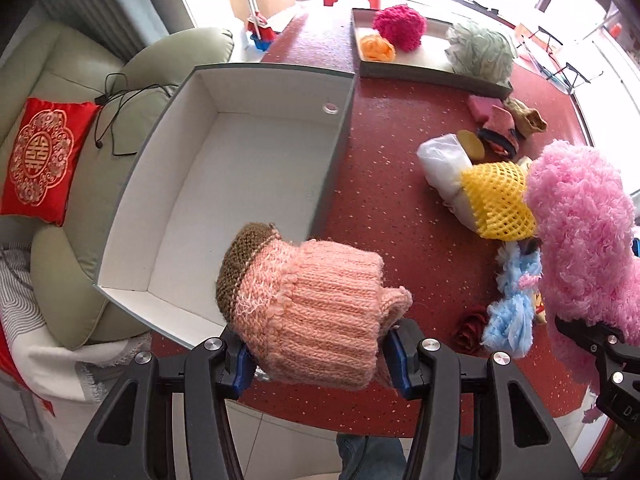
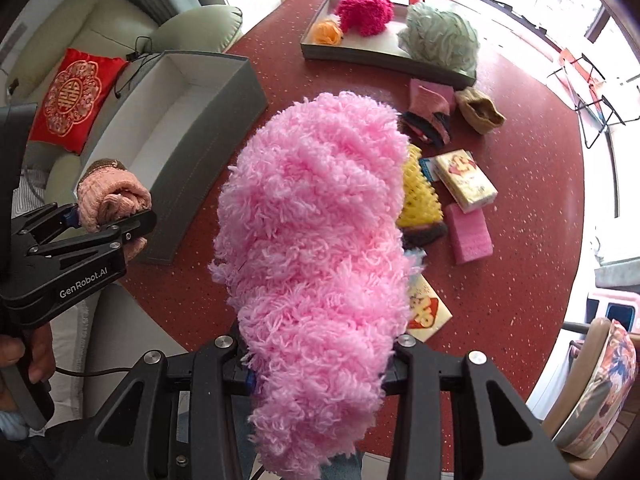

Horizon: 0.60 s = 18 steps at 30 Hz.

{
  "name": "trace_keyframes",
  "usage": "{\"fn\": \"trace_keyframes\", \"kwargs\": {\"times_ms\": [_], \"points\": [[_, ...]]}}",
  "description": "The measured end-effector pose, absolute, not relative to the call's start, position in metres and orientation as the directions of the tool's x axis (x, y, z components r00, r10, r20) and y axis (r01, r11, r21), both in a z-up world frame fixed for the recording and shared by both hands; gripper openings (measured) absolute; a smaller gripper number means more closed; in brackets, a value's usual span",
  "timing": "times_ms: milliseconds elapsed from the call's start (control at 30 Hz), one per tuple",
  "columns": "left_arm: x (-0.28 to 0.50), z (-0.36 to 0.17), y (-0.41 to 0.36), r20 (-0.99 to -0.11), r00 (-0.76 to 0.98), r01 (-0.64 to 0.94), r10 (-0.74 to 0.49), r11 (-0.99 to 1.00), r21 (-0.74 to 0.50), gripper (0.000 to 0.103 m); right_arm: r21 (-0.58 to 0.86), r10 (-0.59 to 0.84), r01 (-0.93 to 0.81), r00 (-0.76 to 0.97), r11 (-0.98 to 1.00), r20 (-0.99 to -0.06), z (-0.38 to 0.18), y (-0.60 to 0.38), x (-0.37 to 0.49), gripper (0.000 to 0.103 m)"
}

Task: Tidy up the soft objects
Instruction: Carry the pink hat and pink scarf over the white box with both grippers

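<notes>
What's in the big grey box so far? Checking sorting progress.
Nothing visible: the grey box shows only bare white floor. The knitted piece sits in the left gripper.

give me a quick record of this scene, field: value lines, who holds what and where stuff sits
left gripper: shut on salmon-pink ribbed knit piece with brown end
right gripper: shut on fluffy pink yarn bundle
deep grey box with white inside: nothing inside
shallow grey tray: magenta pompom, orange flower, pale green fluffy ball
red speckled table: yellow foam net, more loose items
</notes>
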<state>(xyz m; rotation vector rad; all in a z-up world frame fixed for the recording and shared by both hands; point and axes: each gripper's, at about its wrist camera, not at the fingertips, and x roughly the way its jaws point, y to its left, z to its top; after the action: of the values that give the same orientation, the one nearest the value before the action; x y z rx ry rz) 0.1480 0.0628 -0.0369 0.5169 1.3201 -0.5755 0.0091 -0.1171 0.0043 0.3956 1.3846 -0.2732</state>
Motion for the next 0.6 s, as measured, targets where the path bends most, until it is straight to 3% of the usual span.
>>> {"fn": "trace_keyframes", "kwargs": {"times_ms": [600], "points": [[0.235,-0.031,0.123,-0.971,0.233,0.394,-0.046,0.918,0.051,0.054,0.13,0.08,0.184,0.26,0.974,-0.962,-0.006,-0.062,0.156,0.043]]}}
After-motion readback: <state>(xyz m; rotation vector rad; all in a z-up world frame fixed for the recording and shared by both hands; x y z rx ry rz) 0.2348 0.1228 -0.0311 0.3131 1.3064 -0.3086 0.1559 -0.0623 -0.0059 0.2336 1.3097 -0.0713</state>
